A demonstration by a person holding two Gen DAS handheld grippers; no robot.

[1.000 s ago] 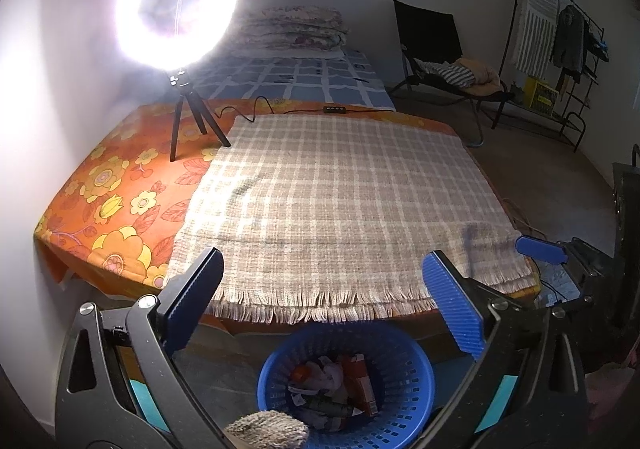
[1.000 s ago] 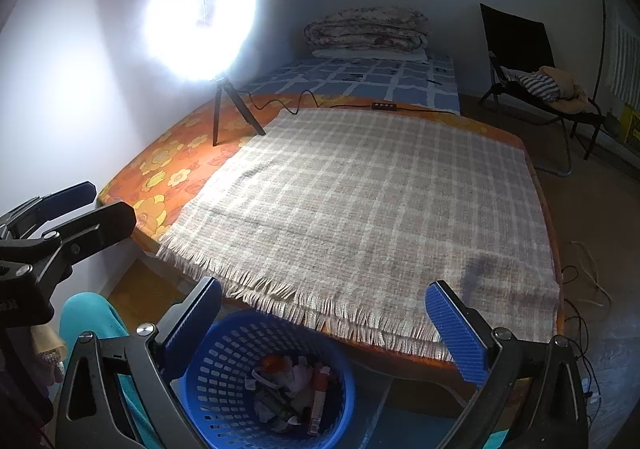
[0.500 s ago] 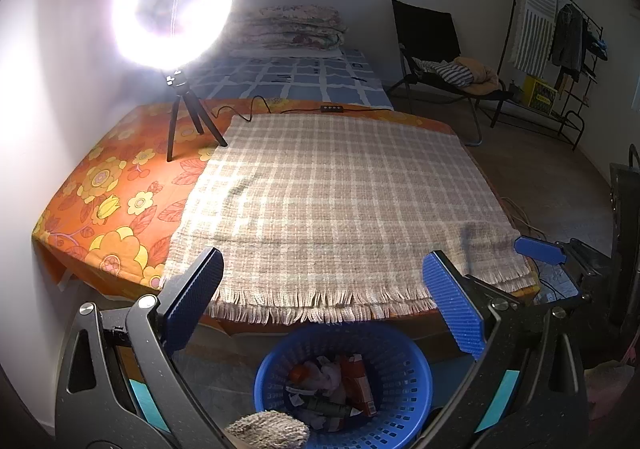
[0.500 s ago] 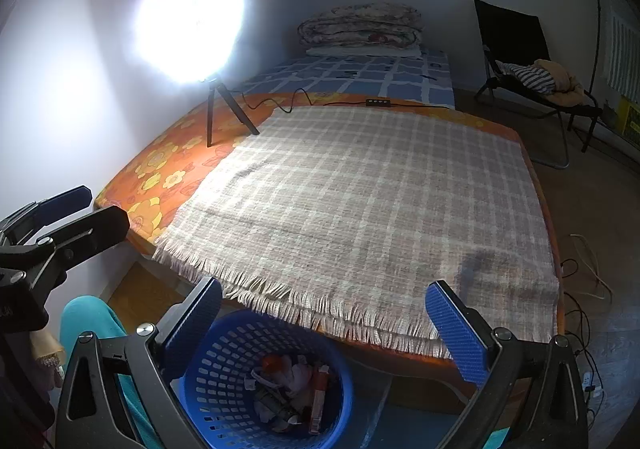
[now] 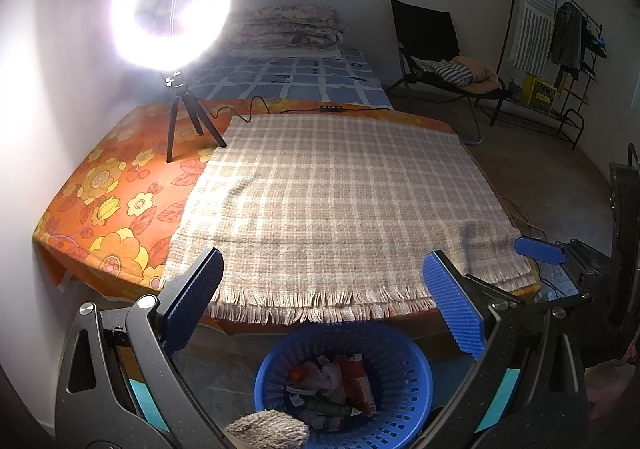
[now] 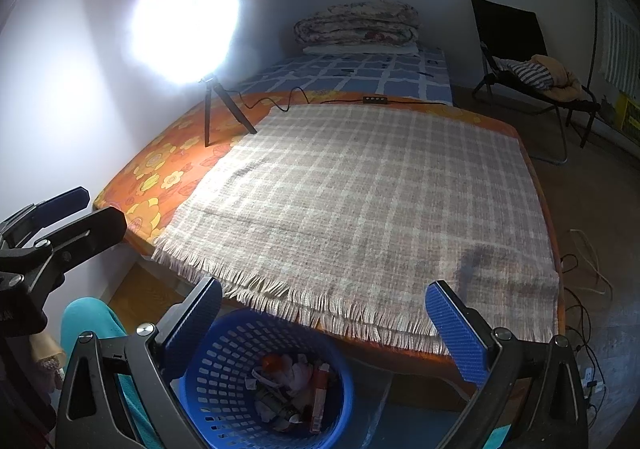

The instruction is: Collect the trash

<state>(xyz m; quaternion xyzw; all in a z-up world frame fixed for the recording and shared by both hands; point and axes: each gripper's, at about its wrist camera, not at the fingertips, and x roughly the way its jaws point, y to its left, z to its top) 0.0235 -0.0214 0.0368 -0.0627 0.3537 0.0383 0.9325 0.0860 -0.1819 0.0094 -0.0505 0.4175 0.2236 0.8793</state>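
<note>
A blue plastic basket (image 5: 404, 389) (image 6: 224, 365) stands on the floor at the foot of the bed, holding crumpled wrappers and other trash (image 5: 334, 389) (image 6: 292, 385). My left gripper (image 5: 324, 301) hovers open above the basket with nothing between its blue pads. My right gripper (image 6: 324, 329) is also open and empty, above and to the right of the basket. The right gripper's blue fingertip (image 5: 540, 251) shows at the right edge of the left wrist view. In the right wrist view the left gripper's fingers (image 6: 76, 225) show at the left.
A checked beige blanket (image 5: 340, 201) (image 6: 380, 201) covers an orange floral bed (image 5: 112, 201). A bright ring light on a tripod (image 5: 176, 61) (image 6: 212, 109) stands on it. A black chair (image 5: 440, 53) and clothes rack (image 5: 560, 33) stand right. Cables (image 6: 588, 261) lie on the floor.
Both views have drifted slightly; the basket sits a little lower and the bed a little farther. Both grippers stay open and empty.
</note>
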